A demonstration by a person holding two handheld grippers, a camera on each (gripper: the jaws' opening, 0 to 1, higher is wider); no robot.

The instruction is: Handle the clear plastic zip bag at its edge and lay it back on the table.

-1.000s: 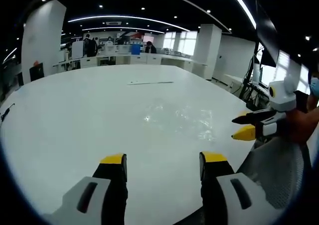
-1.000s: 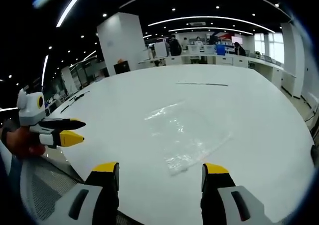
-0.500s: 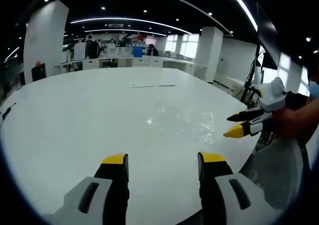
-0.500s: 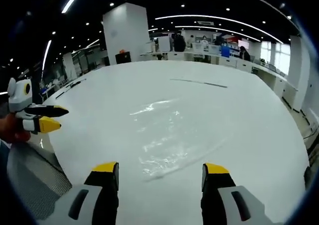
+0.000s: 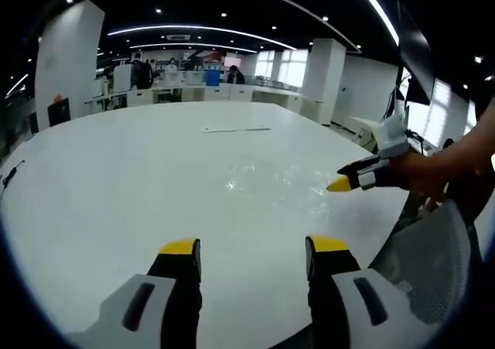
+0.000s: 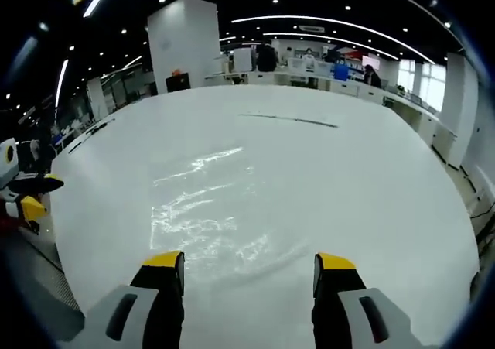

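Clear plastic zip bag (image 6: 205,213) lying flat on the white table (image 6: 371,179), nearly see-through, marked out mostly by wrinkles and bright streaks of ceiling light across its film. Crinkled sheen strongest toward the bag's near end, just ahead of the right gripper (image 6: 249,262); a thin bright fold line along the bag's far edge. Edges otherwise hard to trace against the white top. From the left gripper view, same bag (image 5: 278,180) as a faint glossy patch, well ahead of the left gripper (image 5: 253,248).

Right gripper spread wide, yellow-tipped jaws apart with nothing between them, sitting just short of the bag's near edge. Left gripper likewise spread wide and empty, low over the table, well apart from the bag.

In the left gripper view, right gripper (image 5: 348,180) reaching in beside the bag, held in a person's hand (image 5: 424,172), its tip close to the bag's edge; touching or not, cannot tell. Beyond the bag, a thin dark strip (image 6: 288,120) lying on the table.
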